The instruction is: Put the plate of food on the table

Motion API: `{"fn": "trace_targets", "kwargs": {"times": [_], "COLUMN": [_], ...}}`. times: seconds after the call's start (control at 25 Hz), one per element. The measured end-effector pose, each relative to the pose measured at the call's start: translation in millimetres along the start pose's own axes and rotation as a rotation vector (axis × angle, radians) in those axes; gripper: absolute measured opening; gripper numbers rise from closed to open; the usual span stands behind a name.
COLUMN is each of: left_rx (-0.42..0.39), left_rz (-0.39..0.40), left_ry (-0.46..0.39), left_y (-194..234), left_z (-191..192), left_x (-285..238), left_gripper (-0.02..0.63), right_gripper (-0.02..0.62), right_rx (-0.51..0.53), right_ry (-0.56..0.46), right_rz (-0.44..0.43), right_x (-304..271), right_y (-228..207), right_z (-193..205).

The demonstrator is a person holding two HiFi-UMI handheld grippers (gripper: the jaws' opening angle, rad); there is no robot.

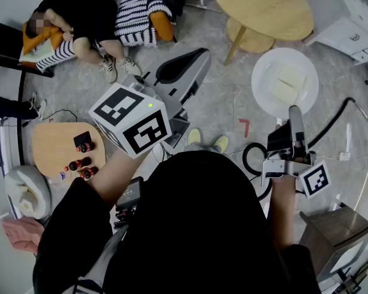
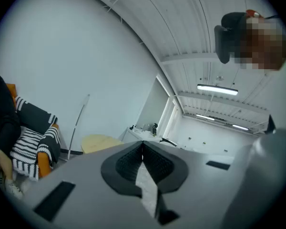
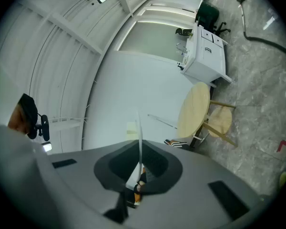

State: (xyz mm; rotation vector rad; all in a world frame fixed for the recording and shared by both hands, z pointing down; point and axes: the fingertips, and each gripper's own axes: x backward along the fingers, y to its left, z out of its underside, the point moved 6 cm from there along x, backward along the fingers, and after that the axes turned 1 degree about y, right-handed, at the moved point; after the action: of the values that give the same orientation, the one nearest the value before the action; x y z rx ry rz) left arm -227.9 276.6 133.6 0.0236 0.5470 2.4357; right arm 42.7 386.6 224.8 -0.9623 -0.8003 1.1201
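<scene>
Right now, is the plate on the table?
No: the right gripper holds the plate by its rim over the floor, short of the table.

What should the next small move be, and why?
Probably carry the plate forward toward the round table, keeping it level: the right gripper is clamped on its rim, and it hangs over the floor, short of the tabletop.

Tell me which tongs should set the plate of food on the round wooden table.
Right. The right tongs are shut on the rim of the white plate, which hangs just short of the round wooden table. The left tongs are shut on nothing and point away from the plate.
</scene>
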Motion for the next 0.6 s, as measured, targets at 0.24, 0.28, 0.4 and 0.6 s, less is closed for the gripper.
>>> {"fn": "trace_targets", "kwargs": {"times": [0.24, 0.28, 0.4, 0.6], "left_rx": [0.014, 0.018, 0.029, 0.027], "left_rz": [-0.006, -0.008, -0.006, 0.004], "left_ry": [-0.006, -0.004, -0.005, -0.013], "left_y": [9.3, 10.2, 10.9, 12.3], "left_z": [5.1, 6.6, 8.3, 4.4], "left_x": [20.8, 22.5, 26.8, 30.2], "left_gripper": [0.009, 0.009, 0.009, 0.009], "right_gripper": [0.015, 0.015, 0.015, 0.015], "right_rx": [0.011, 0.011, 0.017, 0.024], "right_ry": [-0.003, -0.001, 0.002, -0.002], "right_rz": [-0.006, -0.007, -0.008, -0.009], "right_x": [0.0, -0.1, -0.1, -1.6], "right_y": [7.3, 8.3, 12.7, 17.5], "right_z": [14.3, 16.3, 19.7, 23.0]}}
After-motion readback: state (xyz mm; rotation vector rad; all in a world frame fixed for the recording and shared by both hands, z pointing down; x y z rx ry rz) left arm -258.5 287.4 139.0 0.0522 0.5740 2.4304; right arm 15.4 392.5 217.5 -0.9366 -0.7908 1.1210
